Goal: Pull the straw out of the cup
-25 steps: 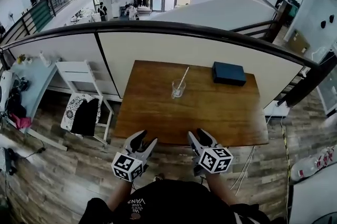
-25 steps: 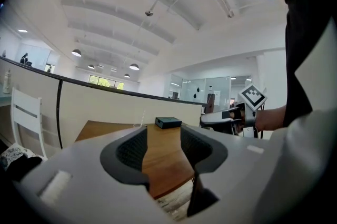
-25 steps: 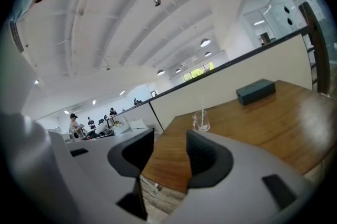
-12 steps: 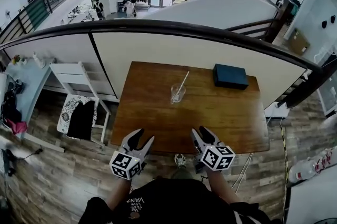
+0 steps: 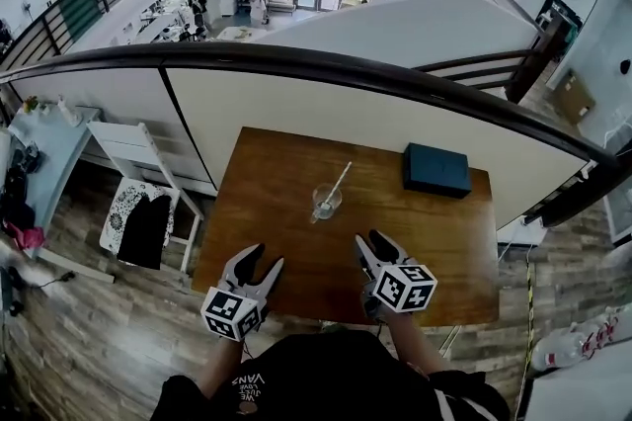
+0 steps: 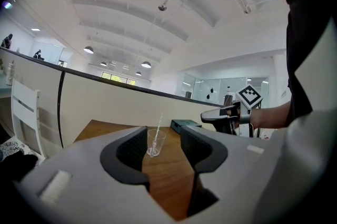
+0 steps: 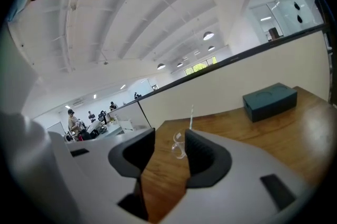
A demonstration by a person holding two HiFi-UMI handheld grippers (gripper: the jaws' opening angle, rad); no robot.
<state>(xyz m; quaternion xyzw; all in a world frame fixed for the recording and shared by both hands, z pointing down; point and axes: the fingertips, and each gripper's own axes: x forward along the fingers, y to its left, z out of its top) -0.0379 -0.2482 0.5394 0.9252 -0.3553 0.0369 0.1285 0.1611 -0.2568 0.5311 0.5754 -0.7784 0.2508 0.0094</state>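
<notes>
A clear cup (image 5: 325,202) stands near the middle of the wooden table (image 5: 434,241), with a pale straw (image 5: 337,184) leaning out of it to the upper right. The same cup (image 6: 155,142) and straw (image 6: 159,125) show between the jaws in the left gripper view, well ahead. In the right gripper view the cup (image 7: 179,144) and straw (image 7: 190,116) also lie ahead. My left gripper (image 5: 256,261) hovers open at the table's near left edge. My right gripper (image 5: 372,244) hangs open over the near part of the table. Neither touches the cup.
A dark teal box (image 5: 435,169) lies at the table's far right corner. A curved partition with a black rail (image 5: 326,63) runs behind the table. A white chair (image 5: 138,162) with dark clothing stands left of the table. Wood floor surrounds it.
The view has come forward, so the table and cup sit closer. Both grippers have advanced from the floor side to the table's near edge, still open.
</notes>
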